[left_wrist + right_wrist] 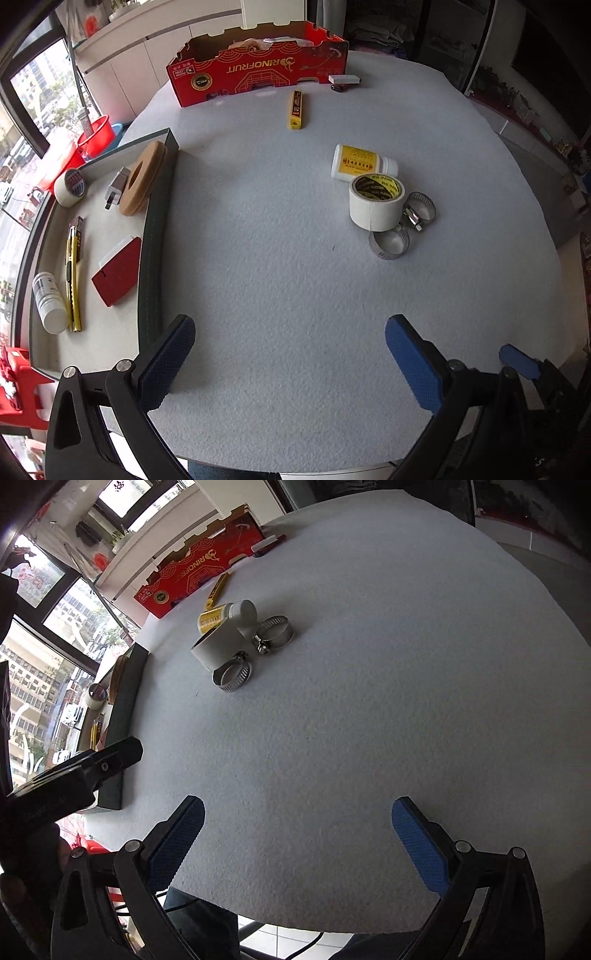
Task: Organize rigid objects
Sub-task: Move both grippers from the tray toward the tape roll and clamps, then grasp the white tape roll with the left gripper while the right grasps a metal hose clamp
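On the white table lie a roll of white tape [376, 202] [218, 645], a white bottle with a yellow label [362, 163] [225, 617], two metal hose clamps [389, 242] [419, 210] [232, 674] [275, 632] and a yellow utility knife [295, 109] [218, 589]. A dark-walled tray [153, 236] [125, 701] at the left holds a tape roll [70, 186], a tan ring [142, 177], a plug [117, 188], a red scraper [117, 273], a yellow knife [73, 273] and a white bottle [48, 302]. My left gripper [290, 363] is open and empty. My right gripper [297, 843] is open and empty.
A red cardboard box [258, 68] [199, 578] stands at the table's far edge. A white block [343, 78] and a small dark object [340, 88] lie beside it. The other gripper's black body [74, 775] shows at the left of the right wrist view.
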Demonstrator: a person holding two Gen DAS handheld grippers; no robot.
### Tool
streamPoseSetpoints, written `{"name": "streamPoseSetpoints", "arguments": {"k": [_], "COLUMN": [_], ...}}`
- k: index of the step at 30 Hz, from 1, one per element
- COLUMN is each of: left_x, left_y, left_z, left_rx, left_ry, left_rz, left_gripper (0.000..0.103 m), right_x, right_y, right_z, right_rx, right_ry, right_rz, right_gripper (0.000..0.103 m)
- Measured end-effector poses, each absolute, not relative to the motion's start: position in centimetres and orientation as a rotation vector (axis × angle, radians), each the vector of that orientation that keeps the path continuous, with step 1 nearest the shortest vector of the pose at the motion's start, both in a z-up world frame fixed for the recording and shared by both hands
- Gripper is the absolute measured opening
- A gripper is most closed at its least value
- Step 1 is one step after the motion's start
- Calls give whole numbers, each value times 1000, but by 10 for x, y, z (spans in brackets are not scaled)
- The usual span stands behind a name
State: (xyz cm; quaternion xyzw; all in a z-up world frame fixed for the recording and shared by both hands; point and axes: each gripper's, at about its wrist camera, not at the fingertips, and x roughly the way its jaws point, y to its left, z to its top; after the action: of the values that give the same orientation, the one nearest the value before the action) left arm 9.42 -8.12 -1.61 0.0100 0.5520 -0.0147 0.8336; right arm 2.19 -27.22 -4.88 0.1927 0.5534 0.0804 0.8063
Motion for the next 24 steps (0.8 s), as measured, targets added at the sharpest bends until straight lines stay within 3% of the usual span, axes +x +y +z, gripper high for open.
{"name": "streamPoseSetpoints", "arguments": {"k": [11,24], "left_x": [175,188], "left_y": [-138,-71], "left_z": [-36,-53], "left_rx": [80,14], "left_ry": [1135,1153], "left_rz": [-36,78], "left_gripper": [103,103], "right_x": [25,40], "right_y": [-289,-281], "right_z": [-52,-53], "right_rx": [404,303], "right_ry": [1199,1195], "right_rz": [169,146], "right_gripper": [102,102]}}
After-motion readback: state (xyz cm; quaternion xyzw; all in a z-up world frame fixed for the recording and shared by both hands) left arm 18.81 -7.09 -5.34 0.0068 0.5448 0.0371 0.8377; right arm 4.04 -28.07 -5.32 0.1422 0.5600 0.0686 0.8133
